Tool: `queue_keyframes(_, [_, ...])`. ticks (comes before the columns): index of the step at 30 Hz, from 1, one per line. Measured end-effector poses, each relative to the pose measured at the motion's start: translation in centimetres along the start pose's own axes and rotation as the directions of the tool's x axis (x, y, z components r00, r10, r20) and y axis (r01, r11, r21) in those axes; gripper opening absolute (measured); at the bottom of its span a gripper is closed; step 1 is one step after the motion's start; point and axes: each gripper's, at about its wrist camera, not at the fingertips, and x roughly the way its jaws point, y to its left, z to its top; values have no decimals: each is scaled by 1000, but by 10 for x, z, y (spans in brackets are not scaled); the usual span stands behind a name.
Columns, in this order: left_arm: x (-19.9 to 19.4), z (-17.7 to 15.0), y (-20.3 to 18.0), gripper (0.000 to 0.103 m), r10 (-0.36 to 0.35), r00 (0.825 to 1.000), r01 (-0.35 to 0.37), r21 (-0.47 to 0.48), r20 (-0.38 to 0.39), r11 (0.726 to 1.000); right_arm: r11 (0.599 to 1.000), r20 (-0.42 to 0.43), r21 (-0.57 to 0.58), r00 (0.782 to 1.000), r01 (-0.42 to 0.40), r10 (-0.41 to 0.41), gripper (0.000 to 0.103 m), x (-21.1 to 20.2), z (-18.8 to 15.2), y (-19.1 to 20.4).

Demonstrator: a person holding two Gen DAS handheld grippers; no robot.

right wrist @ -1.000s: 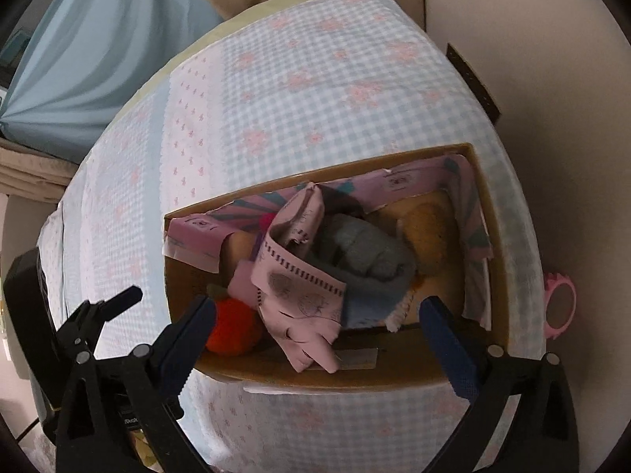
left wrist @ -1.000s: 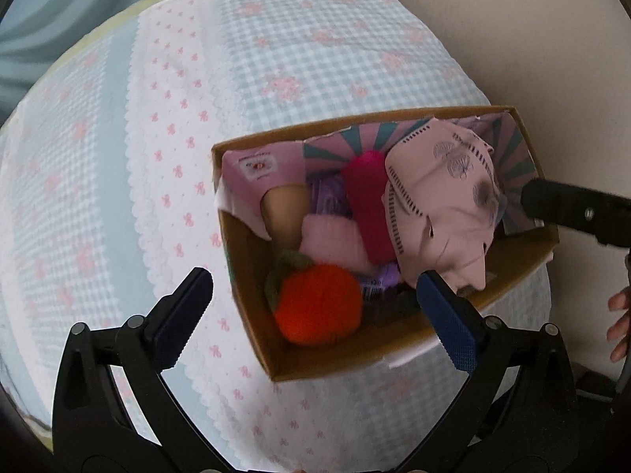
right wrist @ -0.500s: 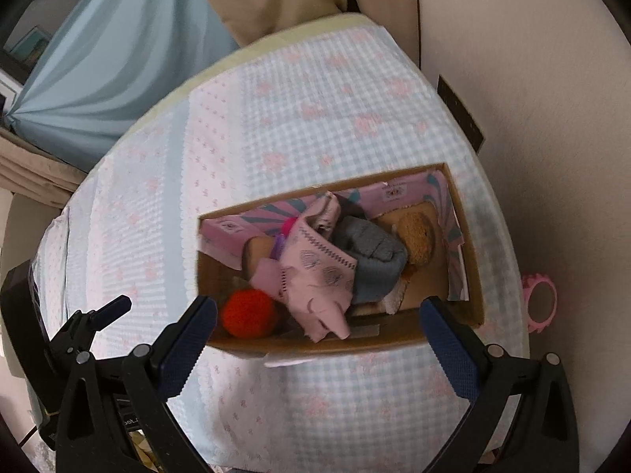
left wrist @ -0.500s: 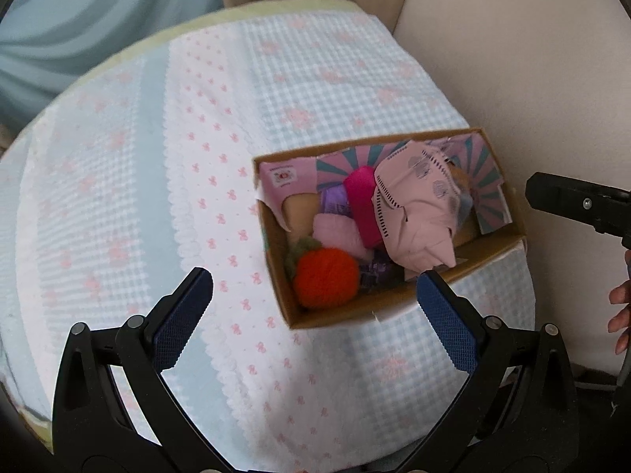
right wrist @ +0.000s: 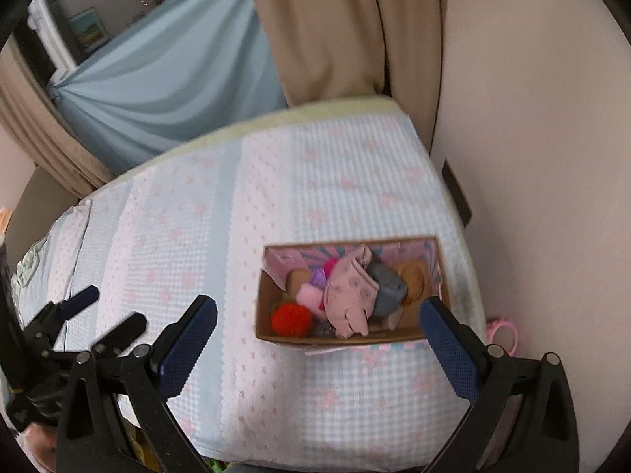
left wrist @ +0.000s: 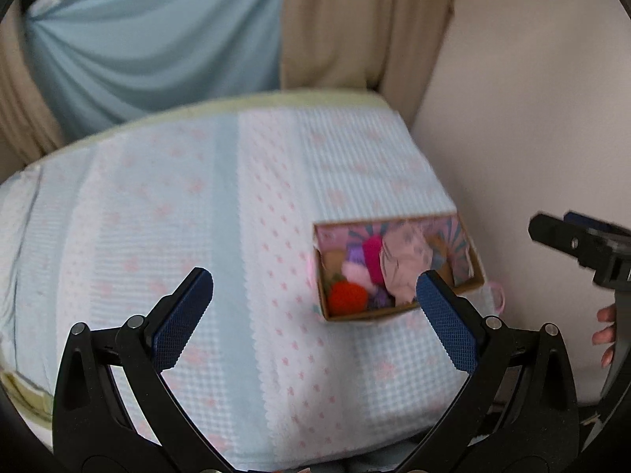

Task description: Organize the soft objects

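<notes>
A cardboard box (left wrist: 366, 315) (right wrist: 339, 338) sits near the right edge of the bed. It holds soft things: a red knitted ball (left wrist: 348, 297) (right wrist: 291, 317), a pink patterned cloth (left wrist: 402, 268) (right wrist: 349, 291), a magenta piece (left wrist: 372, 256), a grey cloth (right wrist: 388, 285) and a brown plush (right wrist: 414, 276). My left gripper (left wrist: 313, 307) is open and empty, held well back from the box. My right gripper (right wrist: 319, 329) is open and empty, also held back above the bed's near part.
The bed has a blue and pink checked cover (left wrist: 157, 236) (right wrist: 197, 236). A beige wall (right wrist: 532, 157) runs along the right. Curtains (left wrist: 335, 19) hang behind. A pink ring (right wrist: 503, 333) lies between bed and wall. A person's fingers (left wrist: 605, 331) show at the right.
Both grippers have pulled up and back from the box, which now looks much smaller. Both stay open and empty. The box contents have not moved.
</notes>
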Motion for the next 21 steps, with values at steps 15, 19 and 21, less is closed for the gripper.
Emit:
queue_keyframes(15, [-165, -6, 36, 103, 117, 925, -98, -69, 361, 993, 989, 335, -117, 941, 89, -45, 102, -126, -16, 68])
queue_keyframes(19, [-184, -12, 40, 103, 143, 901, -119, -84, 409, 989, 987, 383, -126, 922, 102, -47, 102, -138, -20, 76])
queue_keyframes(21, [-189, -13, 41, 103, 145, 895, -117, -91, 421, 989, 987, 392, -127, 919, 98, -41, 102, -139, -21, 77])
